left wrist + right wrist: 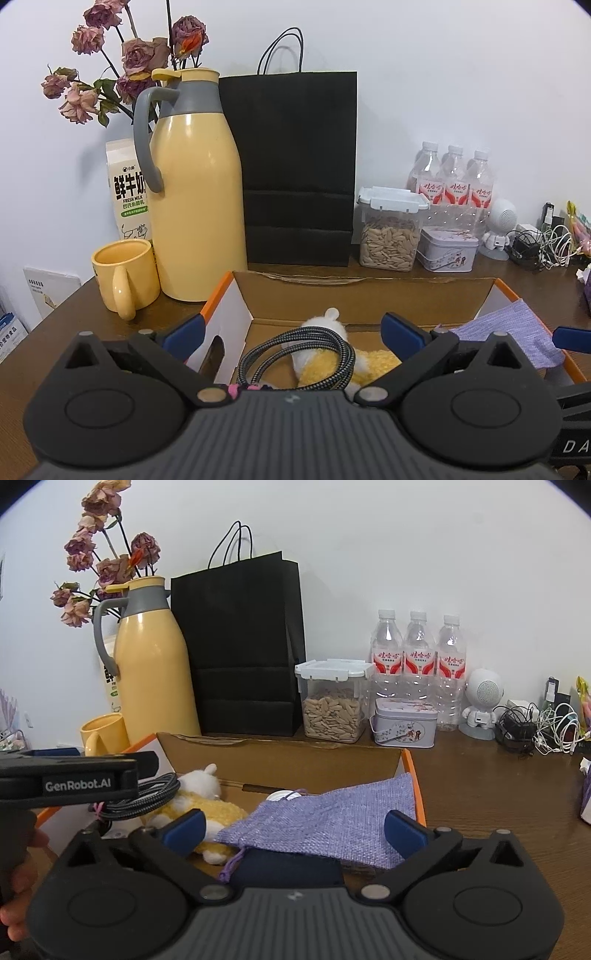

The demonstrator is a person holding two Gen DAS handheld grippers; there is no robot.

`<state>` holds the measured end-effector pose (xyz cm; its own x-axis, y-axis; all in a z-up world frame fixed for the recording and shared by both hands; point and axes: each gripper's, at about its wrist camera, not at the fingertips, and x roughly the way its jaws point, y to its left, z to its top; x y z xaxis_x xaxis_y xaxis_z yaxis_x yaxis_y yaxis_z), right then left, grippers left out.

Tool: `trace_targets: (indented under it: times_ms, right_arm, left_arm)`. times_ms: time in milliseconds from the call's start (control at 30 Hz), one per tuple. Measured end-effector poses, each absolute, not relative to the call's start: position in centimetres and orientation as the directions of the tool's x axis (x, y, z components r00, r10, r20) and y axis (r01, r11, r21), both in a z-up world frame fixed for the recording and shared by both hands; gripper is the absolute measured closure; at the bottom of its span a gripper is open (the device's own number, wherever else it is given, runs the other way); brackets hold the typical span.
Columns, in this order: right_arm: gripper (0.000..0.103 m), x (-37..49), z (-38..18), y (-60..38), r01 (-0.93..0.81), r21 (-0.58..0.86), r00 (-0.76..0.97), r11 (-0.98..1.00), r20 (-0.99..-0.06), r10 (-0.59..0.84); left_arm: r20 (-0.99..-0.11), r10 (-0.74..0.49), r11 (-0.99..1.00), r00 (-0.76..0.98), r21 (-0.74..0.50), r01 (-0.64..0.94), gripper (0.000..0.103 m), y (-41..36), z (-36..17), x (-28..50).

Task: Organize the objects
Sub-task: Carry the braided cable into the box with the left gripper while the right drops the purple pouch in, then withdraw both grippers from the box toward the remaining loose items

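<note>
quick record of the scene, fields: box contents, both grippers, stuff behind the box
box: open cardboard box on a brown table
contents: plush toy, coiled braided cable, purple knit pouch
left gripper: open over the cable and plush, holding nothing
right gripper: open over the pouch, holding nothing
behind box: yellow thermos, yellow mug, black paper bag, seed jar, three water bottles

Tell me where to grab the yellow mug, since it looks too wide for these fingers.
Take the yellow mug by its handle, coming from the front. In the left wrist view the handle faces the camera as an upright loop, narrow enough to pinch, with the flask close on its right.
</note>
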<state>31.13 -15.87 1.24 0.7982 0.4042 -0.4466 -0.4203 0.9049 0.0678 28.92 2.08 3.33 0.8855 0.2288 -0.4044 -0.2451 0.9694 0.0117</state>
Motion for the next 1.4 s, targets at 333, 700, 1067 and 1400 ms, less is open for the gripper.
trace_targets:
  times_ms: [333, 700, 1067, 1400]
  right_arm:
    - [0.0, 28.6, 3.6, -16.7, -0.434, 0.029, 0.821, 0.9, -0.399, 0.409]
    - [0.0, 23.3, 5.8, -19.0, -0.447, 0.007, 0.827, 0.895, -0.378, 0.416]
    - [0.0, 17.8, 4.9, -22.1, -0.427, 0.001, 0.817, 0.904, -0.427, 0.387]
    - [0.0, 14.9, 1.5, -24.5, -0.406, 0.017, 0.777, 0.914, -0.52, 0.355]
  left_arm:
    - [-0.351, 0.201, 0.977, 0.915, 0.005, -0.213, 0.0, 1.7, 5.5, 25.6]
    - [-0.35, 0.171, 0.985, 0.921, 0.026, -0.173, 0.0, 2.1, 7.4, 19.5]
    - [-0.415, 0.16, 0.987, 0.896, 0.054, -0.151, 0.0, 3.0, 6.0, 13.4]
    - [-0.512, 0.16, 0.985, 0.844, 0.033, -0.167, 0.0, 4.2, 2.7, 9.8]
